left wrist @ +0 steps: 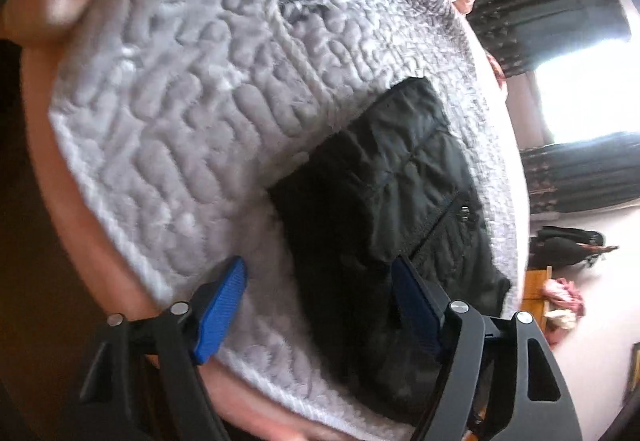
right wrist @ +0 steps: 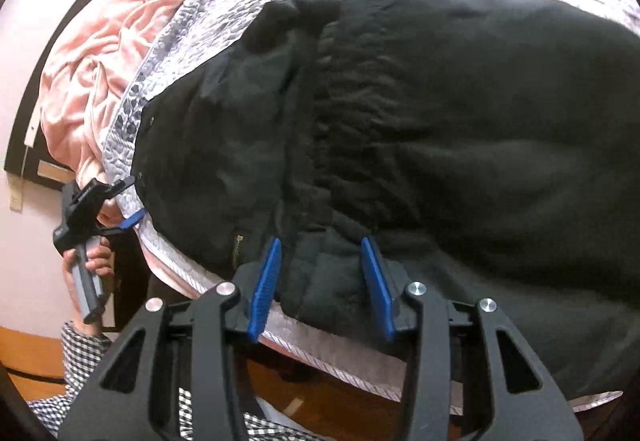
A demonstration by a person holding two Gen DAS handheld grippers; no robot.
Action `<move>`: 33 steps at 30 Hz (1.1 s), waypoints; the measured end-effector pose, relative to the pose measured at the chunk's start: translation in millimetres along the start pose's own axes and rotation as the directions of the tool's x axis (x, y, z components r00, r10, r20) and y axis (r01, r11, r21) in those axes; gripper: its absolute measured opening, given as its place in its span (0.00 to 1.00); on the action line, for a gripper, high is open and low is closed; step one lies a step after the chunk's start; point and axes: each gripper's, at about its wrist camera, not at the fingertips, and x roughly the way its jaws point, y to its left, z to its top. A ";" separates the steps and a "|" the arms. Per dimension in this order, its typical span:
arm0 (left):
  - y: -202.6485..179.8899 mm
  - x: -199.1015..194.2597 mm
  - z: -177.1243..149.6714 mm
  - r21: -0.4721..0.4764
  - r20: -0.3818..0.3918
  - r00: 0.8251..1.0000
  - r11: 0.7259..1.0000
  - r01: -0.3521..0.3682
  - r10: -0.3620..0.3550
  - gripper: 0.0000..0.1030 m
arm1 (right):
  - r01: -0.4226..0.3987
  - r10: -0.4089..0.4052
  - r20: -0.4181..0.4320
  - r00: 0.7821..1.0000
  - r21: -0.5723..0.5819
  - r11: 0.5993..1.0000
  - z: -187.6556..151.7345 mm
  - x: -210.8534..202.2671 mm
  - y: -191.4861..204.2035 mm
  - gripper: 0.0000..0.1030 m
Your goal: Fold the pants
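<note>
Black pants [left wrist: 380,181] lie crumpled on a grey quilted bedspread [left wrist: 180,101], near its edge. My left gripper [left wrist: 320,301] stands open over the pants' end: one blue pad is above the quilt, the other above the black cloth. In the right wrist view the pants [right wrist: 480,101] fill most of the frame, gathered waistband in the middle. My right gripper [right wrist: 322,281] is open at the bed's edge, a fold of the pants between its pads with small gaps either side. The left gripper [right wrist: 128,205] shows there too, held in a hand at the pants' far corner.
A pink blanket [right wrist: 120,21] is bunched at the head of the bed. The bed edge [right wrist: 340,365] drops to a wooden floor [right wrist: 320,393]. A checked sleeve [right wrist: 80,345] is at lower left. Dark curtains [left wrist: 560,21] and a bright window stand beyond the bed.
</note>
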 end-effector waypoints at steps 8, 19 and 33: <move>-2.2 28.2 -4.8 -0.041 -0.057 0.992 0.993 0.111 -0.113 0.68 | 0.012 -0.012 -0.010 1.000 0.000 1.000 0.8 5.3 -2.5 0.40; -13.5 41.9 -5.0 -0.066 -0.040 0.987 0.986 0.152 -0.155 0.54 | 0.012 -0.012 -0.013 1.000 -0.011 1.000 1.1 10.8 -4.5 0.41; -40.9 31.5 -2.5 -0.120 -0.005 0.971 0.964 0.238 -0.240 0.16 | -0.026 0.026 -0.002 1.000 -0.003 1.000 -0.6 9.7 -10.6 0.41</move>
